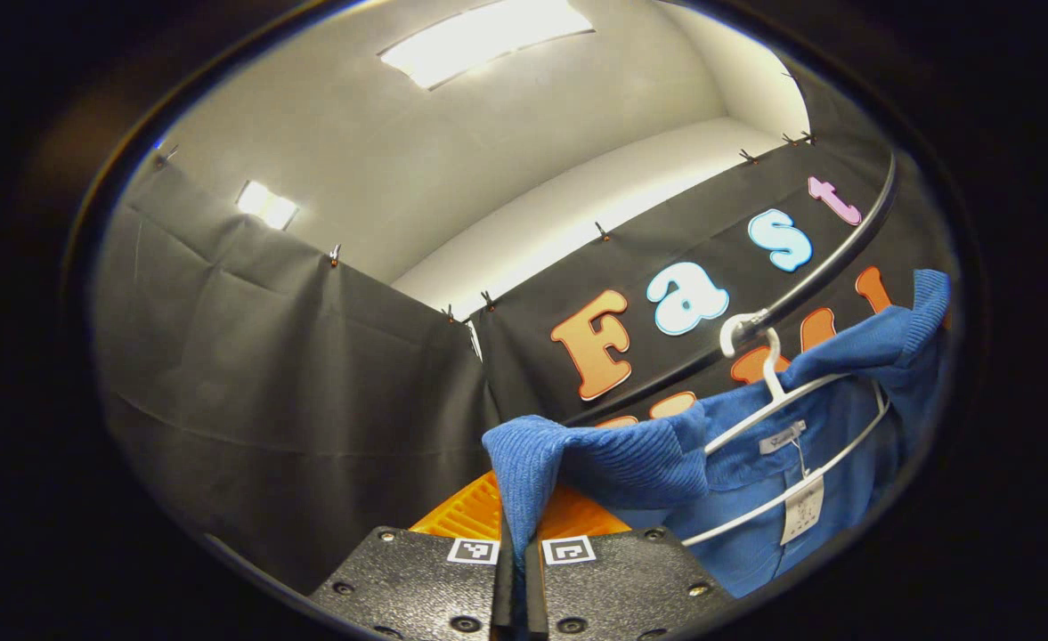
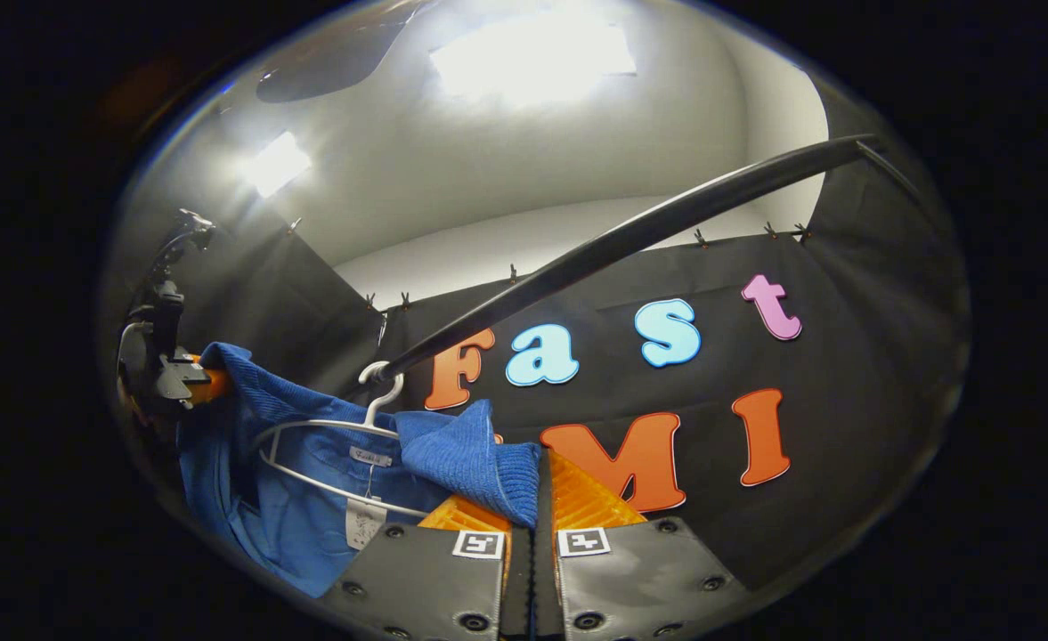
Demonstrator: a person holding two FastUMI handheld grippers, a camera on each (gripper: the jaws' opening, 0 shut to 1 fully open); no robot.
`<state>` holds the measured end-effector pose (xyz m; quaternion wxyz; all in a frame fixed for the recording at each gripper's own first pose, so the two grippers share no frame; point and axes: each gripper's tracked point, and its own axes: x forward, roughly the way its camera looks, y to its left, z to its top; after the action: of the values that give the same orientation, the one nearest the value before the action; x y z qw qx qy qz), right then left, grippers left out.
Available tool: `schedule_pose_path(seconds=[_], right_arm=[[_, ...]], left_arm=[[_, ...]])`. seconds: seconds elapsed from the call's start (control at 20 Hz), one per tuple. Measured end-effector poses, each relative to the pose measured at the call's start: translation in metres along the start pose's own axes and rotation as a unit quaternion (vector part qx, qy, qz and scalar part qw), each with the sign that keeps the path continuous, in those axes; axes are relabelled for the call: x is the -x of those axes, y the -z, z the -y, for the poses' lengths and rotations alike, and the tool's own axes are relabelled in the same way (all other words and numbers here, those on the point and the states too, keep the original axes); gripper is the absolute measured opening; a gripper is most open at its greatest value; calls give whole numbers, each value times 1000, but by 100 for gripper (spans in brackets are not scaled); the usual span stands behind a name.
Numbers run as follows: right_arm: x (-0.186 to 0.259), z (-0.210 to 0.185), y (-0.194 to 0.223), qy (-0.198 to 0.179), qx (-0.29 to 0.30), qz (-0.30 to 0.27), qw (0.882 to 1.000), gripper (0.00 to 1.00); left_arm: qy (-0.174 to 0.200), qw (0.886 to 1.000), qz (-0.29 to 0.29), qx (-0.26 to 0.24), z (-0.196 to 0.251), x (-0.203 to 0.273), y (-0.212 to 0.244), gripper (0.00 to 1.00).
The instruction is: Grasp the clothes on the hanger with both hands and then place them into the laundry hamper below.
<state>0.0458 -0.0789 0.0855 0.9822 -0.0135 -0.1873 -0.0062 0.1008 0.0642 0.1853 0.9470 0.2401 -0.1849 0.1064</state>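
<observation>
A blue knitted sweater (image 1: 782,463) hangs on a white hanger (image 1: 777,405) hooked over a black rail (image 1: 808,285). In the left gripper view my left gripper (image 1: 518,525) is shut on the sweater's near shoulder, which drapes over the fingers. In the right gripper view my right gripper (image 2: 532,507) is shut on the sweater's (image 2: 310,481) other shoulder, right of the white hanger (image 2: 345,445). The left gripper (image 2: 167,374) shows there too at the far left, holding the sweater's far shoulder. A white tag (image 1: 801,507) dangles from the collar.
The black rail (image 2: 630,240) runs diagonally overhead in front of the black cloth wall (image 1: 292,383). A white ceiling with bright light panels (image 1: 479,36) lies above.
</observation>
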Motion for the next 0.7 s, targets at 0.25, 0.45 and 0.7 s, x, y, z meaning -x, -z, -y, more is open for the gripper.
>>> schedule_pose_path(seconds=[0.25,0.45,0.7], right_arm=[[1,13,2,4,-2,-10,1000,9],[-1,19,5,12,1,-14,1000,9],[-6,11,7,8,20,-18,1000,8]], left_arm=[[7,1000,-27,-11,-37,-41,34,5],[52,997,-43,28,-33,-46,66,5],[45,990,-69,113,-31,-48,118,5]])
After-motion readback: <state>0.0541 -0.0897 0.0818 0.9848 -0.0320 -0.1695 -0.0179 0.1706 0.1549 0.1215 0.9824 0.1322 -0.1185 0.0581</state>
